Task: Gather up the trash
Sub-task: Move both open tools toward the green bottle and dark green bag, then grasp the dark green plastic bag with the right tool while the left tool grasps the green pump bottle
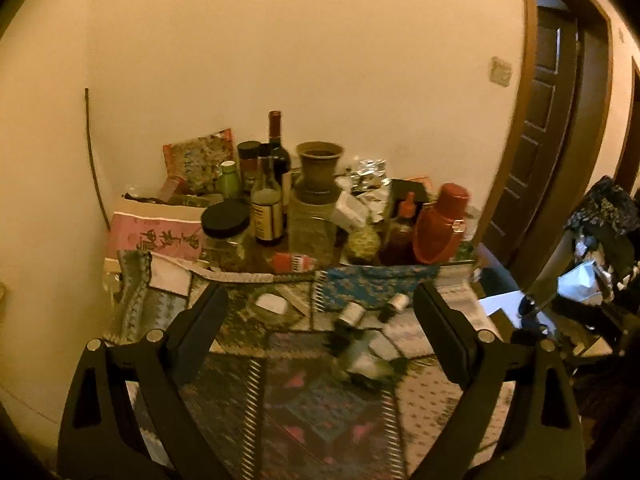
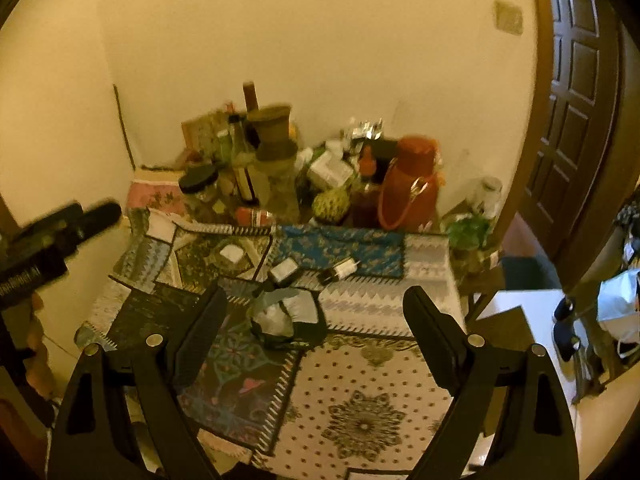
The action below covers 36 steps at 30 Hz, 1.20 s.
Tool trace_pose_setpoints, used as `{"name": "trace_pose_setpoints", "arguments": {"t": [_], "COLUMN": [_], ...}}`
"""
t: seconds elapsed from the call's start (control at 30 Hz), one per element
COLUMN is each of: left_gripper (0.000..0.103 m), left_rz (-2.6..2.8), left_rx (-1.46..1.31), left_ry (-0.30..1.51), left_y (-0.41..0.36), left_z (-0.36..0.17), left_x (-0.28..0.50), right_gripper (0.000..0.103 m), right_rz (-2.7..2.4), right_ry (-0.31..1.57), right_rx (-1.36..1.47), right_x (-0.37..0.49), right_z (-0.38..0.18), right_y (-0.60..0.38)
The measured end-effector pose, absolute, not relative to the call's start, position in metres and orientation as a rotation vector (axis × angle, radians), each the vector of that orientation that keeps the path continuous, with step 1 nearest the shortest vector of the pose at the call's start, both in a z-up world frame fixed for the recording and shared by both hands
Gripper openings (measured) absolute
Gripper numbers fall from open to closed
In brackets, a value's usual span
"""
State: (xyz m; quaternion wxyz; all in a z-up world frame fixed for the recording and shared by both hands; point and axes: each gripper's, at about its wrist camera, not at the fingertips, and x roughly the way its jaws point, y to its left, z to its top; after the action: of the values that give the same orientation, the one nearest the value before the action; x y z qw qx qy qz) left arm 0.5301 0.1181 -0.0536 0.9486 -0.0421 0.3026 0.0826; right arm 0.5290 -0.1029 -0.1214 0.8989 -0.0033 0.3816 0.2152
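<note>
- Left wrist view is showing the left gripper (image 1: 320, 312) hanging over the patchwork tablecloth (image 1: 320, 420), its jaws standing wide apart with nothing between them.
- Right wrist view is showing the right gripper (image 2: 316, 316) likewise spread wide and gripping nothing, above the same cloth.
- Crumpled trash (image 2: 280, 320), a dark-edged wrapper with pale plastic, is lying on the cloth near its middle, between the right gripper's fingers in the picture but below them, not touched.
- Two small bottles (image 1: 372, 308) are lying tipped over just beyond the trash, towards the wall.
- At the far edge of the cloth, against the cream wall (image 1: 320, 60), a crowd of things is standing: a red flask (image 1: 440, 228), a wine bottle (image 1: 276, 140), a brown vase (image 1: 320, 168), a black-lidded jar (image 1: 224, 232).
- A dark wooden door (image 2: 576, 100) is standing to the right of the cloth.
- Warm yellowish light is colouring the room; both views are slightly blurred.
</note>
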Motion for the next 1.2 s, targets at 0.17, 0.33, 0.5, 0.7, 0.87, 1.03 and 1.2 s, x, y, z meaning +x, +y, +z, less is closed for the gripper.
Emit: {"name": "trace_pose_setpoints", "arguments": {"t": [0.17, 0.33, 0.5, 0.7, 0.87, 1.03, 1.2], "left_gripper": [0.094, 0.094, 0.094, 0.094, 0.094, 0.094, 0.094], "left_rz": [0.172, 0.173, 0.134, 0.088, 0.061, 0.032, -0.007], "left_rx": [-0.077, -0.057, -0.040, -0.015, -0.012, 0.002, 0.009], "left_ry": [0.663, 0.748, 0.829, 0.898, 0.930, 0.964, 0.995], "left_y": [0.165, 0.201, 0.219, 0.224, 0.223, 0.216, 0.203], "left_z": [-0.072, -0.104, -0.135, -0.160, -0.170, -0.182, -0.194], "left_x": [0.566, 0.596, 0.616, 0.635, 0.644, 0.654, 0.665], "right_gripper": [0.088, 0.088, 0.088, 0.088, 0.088, 0.069, 0.035], "right_rz": [0.447, 0.442, 0.413, 0.402, 0.393, 0.390, 0.377], "right_ry": [0.898, 1.031, 1.128, 1.228, 1.258, 1.266, 1.234], "right_rx": [-0.041, -0.069, -0.124, -0.204, -0.232, -0.218, -0.186], "right_x": [0.561, 0.591, 0.609, 0.620, 0.620, 0.619, 0.616], "right_z": [-0.161, -0.214, -0.259, -0.303, -0.320, -0.328, -0.322], "right_y": [-0.053, -0.005, 0.028, 0.055, 0.061, 0.058, 0.039]}}
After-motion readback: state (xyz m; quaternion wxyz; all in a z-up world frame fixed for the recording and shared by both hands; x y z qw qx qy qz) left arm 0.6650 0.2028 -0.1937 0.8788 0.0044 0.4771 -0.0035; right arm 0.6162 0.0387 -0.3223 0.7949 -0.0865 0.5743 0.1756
